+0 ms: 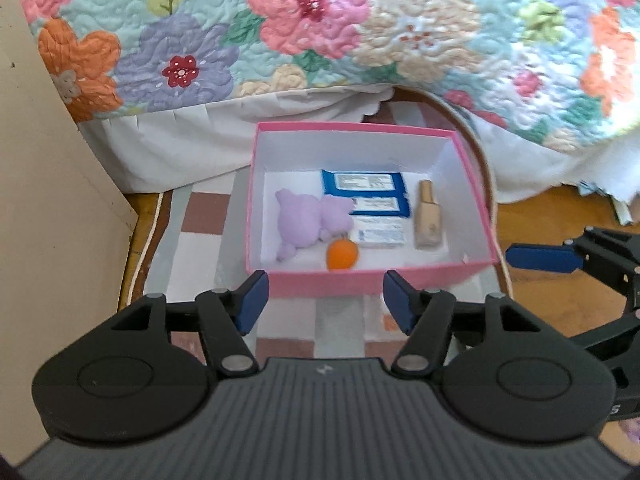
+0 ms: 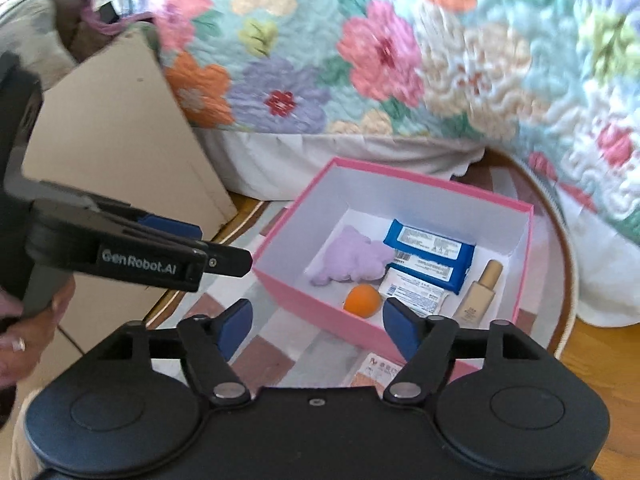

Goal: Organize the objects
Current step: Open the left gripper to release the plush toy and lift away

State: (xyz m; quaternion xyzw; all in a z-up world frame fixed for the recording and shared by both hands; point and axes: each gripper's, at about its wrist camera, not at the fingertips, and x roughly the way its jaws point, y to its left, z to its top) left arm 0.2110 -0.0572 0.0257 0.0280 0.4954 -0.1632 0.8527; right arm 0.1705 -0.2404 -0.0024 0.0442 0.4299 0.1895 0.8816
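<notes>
A pink box (image 1: 280,280) (image 2: 304,300) with white walls sits on a checked rug. Inside lie a purple plush toy (image 1: 304,222) (image 2: 352,258), two blue wipe packs (image 1: 364,184) (image 2: 430,242), a white packet (image 1: 380,234) (image 2: 412,292), an orange ball (image 1: 341,255) (image 2: 362,299) and a beige bottle (image 1: 427,216) (image 2: 478,292). My left gripper (image 1: 324,300) is open and empty, just in front of the box's near wall. My right gripper (image 2: 316,328) is open and empty over the box's near corner. An orange and white packet (image 2: 376,374) lies on the rug beneath it.
A bed with a floral quilt (image 1: 312,20) (image 2: 380,52) and white skirt stands behind the box. A beige cardboard panel (image 1: 48,200) (image 2: 120,136) stands at the left. The right gripper (image 1: 560,258) shows at the right of the left wrist view, the left gripper (image 2: 160,256) at the left of the right wrist view. Wooden floor (image 1: 560,220) surrounds the rug.
</notes>
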